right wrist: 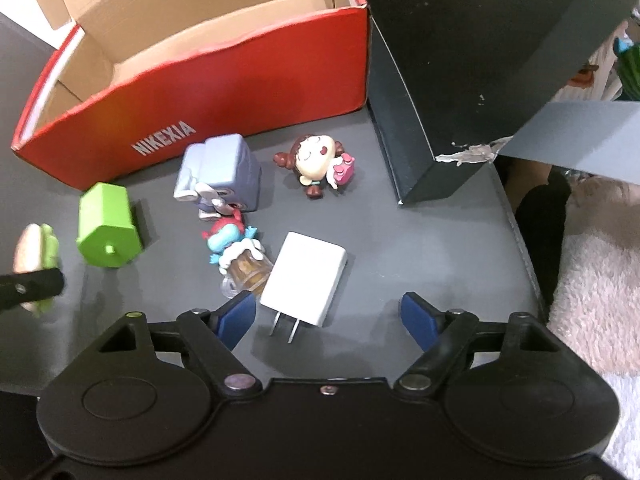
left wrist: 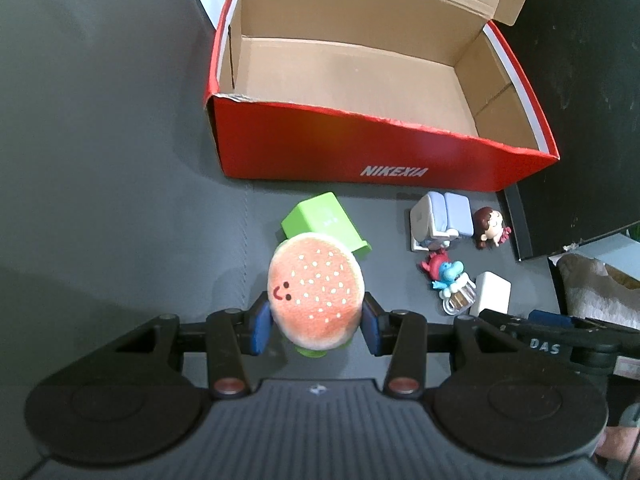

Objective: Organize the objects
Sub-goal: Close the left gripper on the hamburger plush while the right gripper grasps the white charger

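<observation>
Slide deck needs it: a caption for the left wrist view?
Left gripper shut on burger plush, empty red shoebox ahead.

The light is soft and even, not very bright. The dark grey worktop (left wrist: 120, 160) looks dull, with a paler patch at the far left in the left wrist view. Shadows are faint and fuzzy: a small one sits beside the green block (right wrist: 108, 226), and another lies under the white charger (right wrist: 306, 284). The red box (left wrist: 360, 148) has a warm orange glow on its front wall in both views. Both pictures bend at the edges, so the straight box walls look curved, and the corners go black. The burger toy (right wrist: 34, 256) is blurry at the left edge of the right wrist view. The middle is fairly sharp.
</observation>
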`<move>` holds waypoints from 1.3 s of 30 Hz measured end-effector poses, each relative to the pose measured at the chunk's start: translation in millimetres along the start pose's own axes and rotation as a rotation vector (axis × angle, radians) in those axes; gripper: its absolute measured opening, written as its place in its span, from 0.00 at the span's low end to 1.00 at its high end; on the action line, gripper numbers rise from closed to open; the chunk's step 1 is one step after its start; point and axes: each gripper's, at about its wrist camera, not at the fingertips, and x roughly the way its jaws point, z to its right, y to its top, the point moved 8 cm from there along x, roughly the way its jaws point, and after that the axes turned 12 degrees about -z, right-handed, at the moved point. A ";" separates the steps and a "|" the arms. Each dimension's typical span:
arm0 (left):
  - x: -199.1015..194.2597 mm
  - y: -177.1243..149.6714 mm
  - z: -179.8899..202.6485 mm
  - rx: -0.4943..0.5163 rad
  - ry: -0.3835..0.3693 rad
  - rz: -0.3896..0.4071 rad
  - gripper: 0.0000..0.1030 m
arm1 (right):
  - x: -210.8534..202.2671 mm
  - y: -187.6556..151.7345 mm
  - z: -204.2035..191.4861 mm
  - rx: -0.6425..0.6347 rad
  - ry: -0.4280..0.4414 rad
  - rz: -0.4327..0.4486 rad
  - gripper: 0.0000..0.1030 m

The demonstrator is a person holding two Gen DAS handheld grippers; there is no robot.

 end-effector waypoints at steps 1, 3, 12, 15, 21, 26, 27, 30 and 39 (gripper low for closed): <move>-0.4 0.6 -0.7 -0.001 -0.001 0.002 0.43 | 2.0 0.6 -1.1 -0.001 -0.006 -0.004 0.74; -1.0 1.1 -1.7 0.014 -0.006 0.001 0.43 | 5.0 2.3 -3.2 -0.004 -0.010 -0.011 0.74; -1.6 1.3 -6.3 0.055 -0.003 -0.015 0.43 | 16.0 8.9 -10.9 -0.038 -0.084 -0.014 0.74; -0.2 0.6 -6.8 0.063 -0.003 -0.021 0.43 | 14.9 8.2 -7.4 -0.030 -0.082 -0.012 0.71; 0.8 0.5 -4.4 0.082 -0.012 -0.029 0.44 | 9.2 5.8 5.2 0.003 -0.064 0.005 0.62; -2.1 -0.2 -2.8 0.111 -0.023 -0.030 0.44 | 8.8 5.9 2.2 0.002 -0.055 0.017 0.62; -2.2 -0.7 -3.3 0.118 -0.024 -0.033 0.44 | 11.1 9.2 3.0 -0.007 -0.055 0.019 0.62; -3.8 -1.6 -4.8 0.141 -0.023 -0.038 0.44 | 14.2 13.0 -5.1 -0.043 -0.061 0.027 0.62; -10.1 -1.4 -5.4 0.220 -0.022 -0.046 0.44 | 17.8 20.1 -14.7 -0.093 -0.112 0.043 0.62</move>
